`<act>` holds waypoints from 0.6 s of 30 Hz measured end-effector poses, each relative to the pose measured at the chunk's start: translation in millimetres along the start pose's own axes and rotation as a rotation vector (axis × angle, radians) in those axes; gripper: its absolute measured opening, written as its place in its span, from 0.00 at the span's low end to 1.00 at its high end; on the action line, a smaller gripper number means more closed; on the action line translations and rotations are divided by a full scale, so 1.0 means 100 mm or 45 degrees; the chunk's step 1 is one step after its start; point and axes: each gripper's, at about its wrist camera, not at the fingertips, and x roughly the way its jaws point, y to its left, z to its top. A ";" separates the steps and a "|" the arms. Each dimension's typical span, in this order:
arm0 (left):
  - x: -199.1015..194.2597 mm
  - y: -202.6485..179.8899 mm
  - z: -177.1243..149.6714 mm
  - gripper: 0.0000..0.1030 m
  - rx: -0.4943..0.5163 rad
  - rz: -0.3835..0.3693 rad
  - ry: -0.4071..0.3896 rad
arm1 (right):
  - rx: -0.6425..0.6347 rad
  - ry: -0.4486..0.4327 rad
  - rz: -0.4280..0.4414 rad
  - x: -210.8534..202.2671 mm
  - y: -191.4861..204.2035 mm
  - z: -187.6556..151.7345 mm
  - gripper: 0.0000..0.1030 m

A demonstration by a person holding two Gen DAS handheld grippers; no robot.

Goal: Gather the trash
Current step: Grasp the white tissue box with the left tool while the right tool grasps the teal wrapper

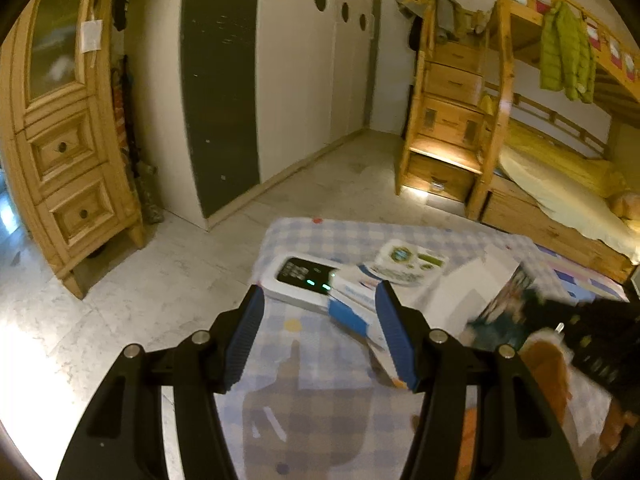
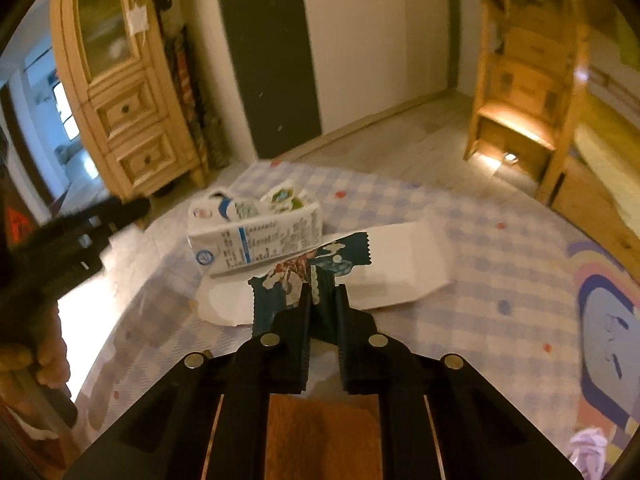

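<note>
Much is motion-blurred: the right gripper (image 1: 576, 320) is seen only as a dark smear at 3 o'clock in the left view, and carton print is unreadable. A checked blue-and-white cloth (image 2: 460, 240) is laid over a marbled tile floor (image 1: 100, 300); pine cabinet (image 1: 68, 152) at 9 o'clock, bunk bed (image 1: 540, 152) at 2 o'clock. The left gripper (image 1: 320, 320) is held wide open and empty, above a flattened milk carton (image 1: 352, 308). The right gripper (image 2: 324, 292) is clamped on a crinkled dark-blue snack wrapper (image 2: 280, 292), serrated-edged, lying over white paper (image 2: 400, 264) just beside the boxy carton (image 2: 256, 244).

Marble floor (image 1: 120, 320), wooden bunk bed (image 1: 540, 140)
</note>
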 end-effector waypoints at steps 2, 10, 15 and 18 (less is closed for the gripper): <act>-0.01 -0.09 -0.04 0.55 0.029 -0.041 0.005 | 0.012 -0.046 -0.032 -0.13 -0.02 0.00 0.11; 0.30 -0.37 -0.11 0.55 0.099 -0.051 0.127 | 0.110 -0.137 -0.121 -0.36 -0.29 -0.05 0.11; 0.49 -0.46 -0.14 0.44 0.135 0.006 0.184 | 0.163 -0.124 -0.127 -0.34 -0.44 -0.04 0.11; 0.51 -0.46 -0.15 0.30 0.127 -0.001 0.194 | 0.166 -0.119 -0.140 -0.35 -0.48 -0.05 0.11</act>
